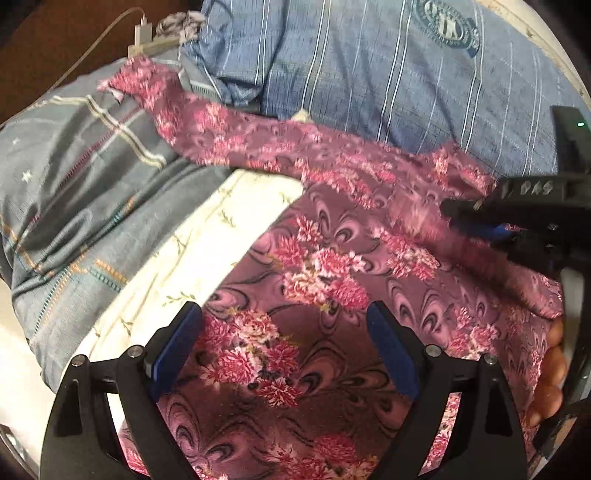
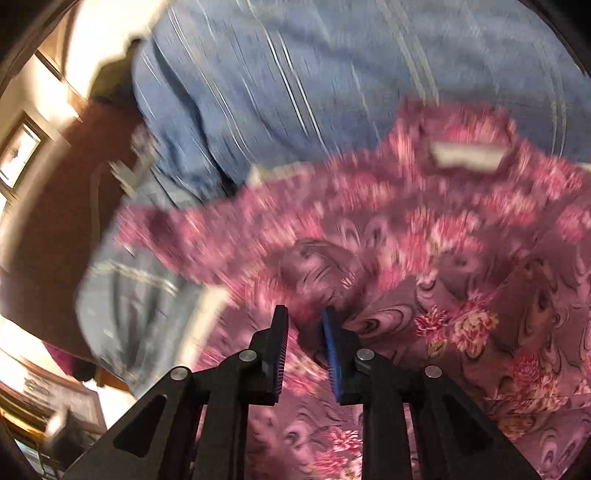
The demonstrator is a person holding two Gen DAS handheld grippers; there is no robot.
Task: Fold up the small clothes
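A small purple garment with pink flowers [image 1: 332,236] lies spread on a bed, one long sleeve [image 1: 192,110] stretched to the far left. My left gripper [image 1: 284,325] is open just above the garment's body, nothing between its blue pads. My right gripper [image 1: 454,216] enters from the right and is shut on a fold of the garment near the right shoulder. In the blurred right wrist view its jaws [image 2: 304,325] stand close together, pinching the cloth, with the garment [image 2: 424,240] and its white neck label [image 2: 465,155] beyond.
A blue striped pillow [image 1: 369,62] lies behind the garment. A grey checked blanket [image 1: 74,177] is bunched at the left over a cream sheet [image 1: 207,236]. A white charger and cable [image 1: 142,35] sit at the far left. Dark floor [image 2: 48,229] lies beyond the bed.
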